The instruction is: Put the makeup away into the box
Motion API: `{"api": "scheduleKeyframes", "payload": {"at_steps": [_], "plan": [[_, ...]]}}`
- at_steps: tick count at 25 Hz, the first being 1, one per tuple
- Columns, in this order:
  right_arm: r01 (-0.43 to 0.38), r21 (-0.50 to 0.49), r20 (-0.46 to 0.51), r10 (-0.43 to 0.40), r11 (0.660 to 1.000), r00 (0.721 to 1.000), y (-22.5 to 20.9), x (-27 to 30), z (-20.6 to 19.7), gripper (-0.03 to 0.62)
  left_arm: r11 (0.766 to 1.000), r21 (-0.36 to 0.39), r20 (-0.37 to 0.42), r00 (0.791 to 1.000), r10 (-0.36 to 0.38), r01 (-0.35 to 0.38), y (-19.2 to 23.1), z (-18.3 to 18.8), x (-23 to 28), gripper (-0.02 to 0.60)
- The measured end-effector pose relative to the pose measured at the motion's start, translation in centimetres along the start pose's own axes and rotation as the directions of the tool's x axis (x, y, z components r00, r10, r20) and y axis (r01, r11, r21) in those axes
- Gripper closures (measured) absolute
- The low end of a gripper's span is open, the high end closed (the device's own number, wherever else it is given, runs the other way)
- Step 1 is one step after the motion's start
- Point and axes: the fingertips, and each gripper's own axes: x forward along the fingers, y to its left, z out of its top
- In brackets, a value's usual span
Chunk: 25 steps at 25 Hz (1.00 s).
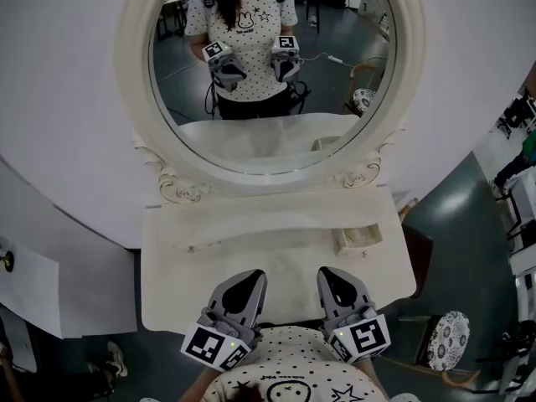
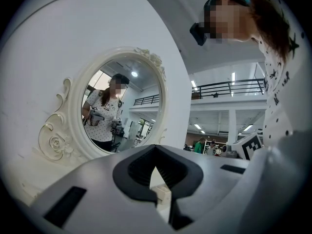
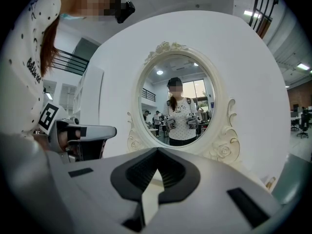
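Left gripper (image 1: 245, 279) and right gripper (image 1: 332, 276) hover shut and empty at the near edge of the white dressing table (image 1: 193, 291); the small open box (image 1: 360, 238) sits ahead and rightward, nearer the right gripper, below the oval mirror (image 1: 268, 132). No loose makeup shows on the tabletop; the box's contents cannot be made out.

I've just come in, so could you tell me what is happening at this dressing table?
A person stands at the white dressing table, holding the left gripper and right gripper level above its near edge, both shut and empty. A small box sits at the right by the mirror.
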Motion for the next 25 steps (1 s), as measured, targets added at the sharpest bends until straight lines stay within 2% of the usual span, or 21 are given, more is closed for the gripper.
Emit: {"api": "scheduleKeyframes", "payload": {"at_steps": [25], "plan": [[-0.009,-0.005,0.005,0.009,1.000,1.000,0.08,0.13,0.02,0.588,1.000,0.018,-0.012,1.000,-0.011,0.012,-0.26,-0.01,0.08,0.586]]}}
